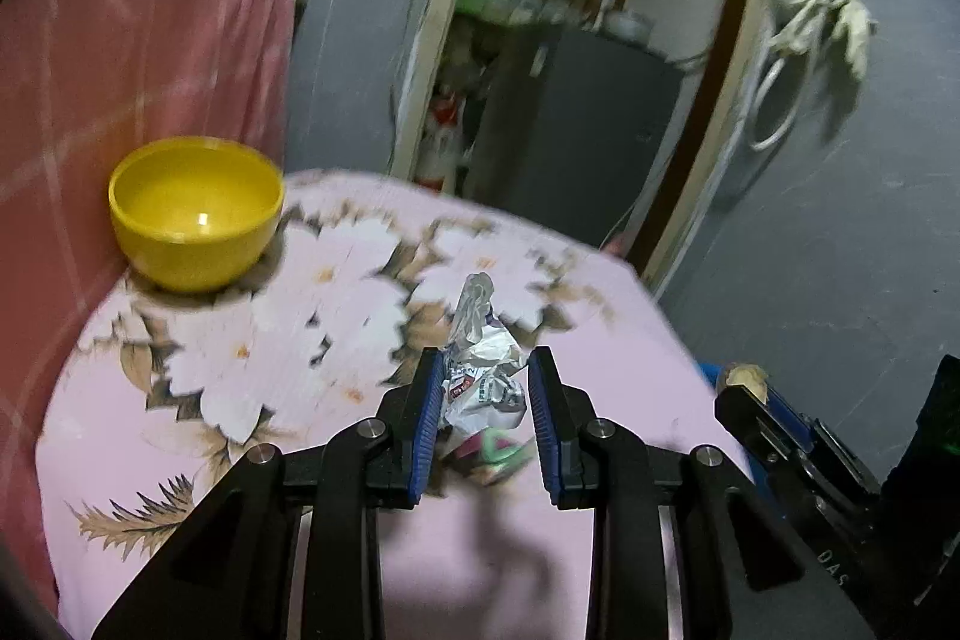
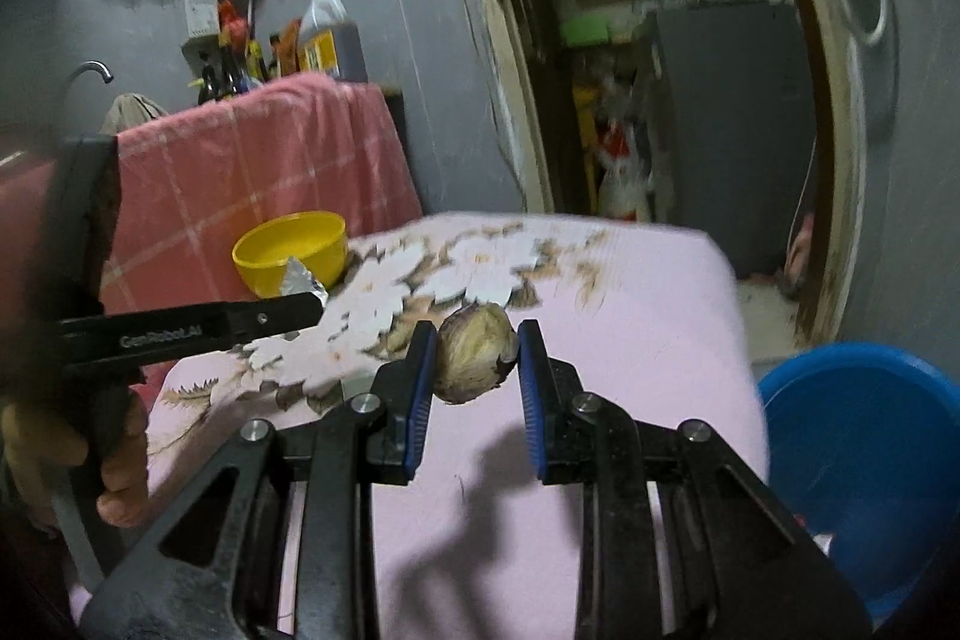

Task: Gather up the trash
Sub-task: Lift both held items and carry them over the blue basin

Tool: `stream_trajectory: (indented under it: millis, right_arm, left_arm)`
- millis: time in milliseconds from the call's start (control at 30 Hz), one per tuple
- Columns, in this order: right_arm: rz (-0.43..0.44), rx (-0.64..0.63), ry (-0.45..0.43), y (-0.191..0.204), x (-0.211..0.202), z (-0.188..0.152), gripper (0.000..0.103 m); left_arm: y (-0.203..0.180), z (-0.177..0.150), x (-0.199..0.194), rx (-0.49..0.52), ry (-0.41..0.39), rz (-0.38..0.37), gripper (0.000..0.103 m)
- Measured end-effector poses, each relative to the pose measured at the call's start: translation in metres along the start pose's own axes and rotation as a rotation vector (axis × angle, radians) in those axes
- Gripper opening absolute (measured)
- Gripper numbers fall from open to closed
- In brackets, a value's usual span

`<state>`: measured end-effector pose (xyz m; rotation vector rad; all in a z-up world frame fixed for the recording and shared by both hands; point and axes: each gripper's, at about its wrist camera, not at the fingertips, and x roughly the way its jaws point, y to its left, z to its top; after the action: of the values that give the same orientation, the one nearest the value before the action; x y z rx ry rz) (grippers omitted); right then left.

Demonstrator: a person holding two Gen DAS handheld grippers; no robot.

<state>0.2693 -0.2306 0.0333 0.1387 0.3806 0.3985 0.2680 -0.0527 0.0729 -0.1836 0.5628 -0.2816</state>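
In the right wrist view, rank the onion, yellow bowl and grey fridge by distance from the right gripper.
1. Onion: between the right gripper's fingers.
2. Yellow bowl: left, across the table.
3. Grey fridge: through the doorway, behind.

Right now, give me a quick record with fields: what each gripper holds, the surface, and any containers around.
left gripper: shut on crumpled wrapper
right gripper: shut on onion
surface: table under pink floral cloth
yellow bowl: upright at the table's far left, looks empty
blue bin: below the table's right edge, mouth open
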Motion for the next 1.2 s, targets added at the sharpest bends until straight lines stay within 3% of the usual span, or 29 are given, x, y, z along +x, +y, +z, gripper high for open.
stream_trajectory:
  millis: [300, 533, 833, 1200]
  right_arm:
    - [-0.09, -0.021, -0.252, -0.002, -0.058, 0.012, 0.034]
    - [-0.186, 0.015, -0.358, -0.018, -0.089, 0.018, 0.034]
    - [-0.278, 0.094, -0.37, -0.061, -0.118, 0.011, 0.034]
    - [-0.381, 0.253, -0.255, -0.121, -0.123, -0.005, 0.034]
  left_arm:
    - [-0.049, 0.01, -0.026, 0.091, -0.142, -0.071, 0.025]
    - [-0.086, 0.014, -0.024, 0.156, -0.172, -0.126, 0.025]
    - [-0.132, 0.008, 0.004, 0.236, -0.122, -0.192, 0.025]
    - [-0.179, -0.006, 0.066, 0.278, 0.066, -0.246, 0.025]
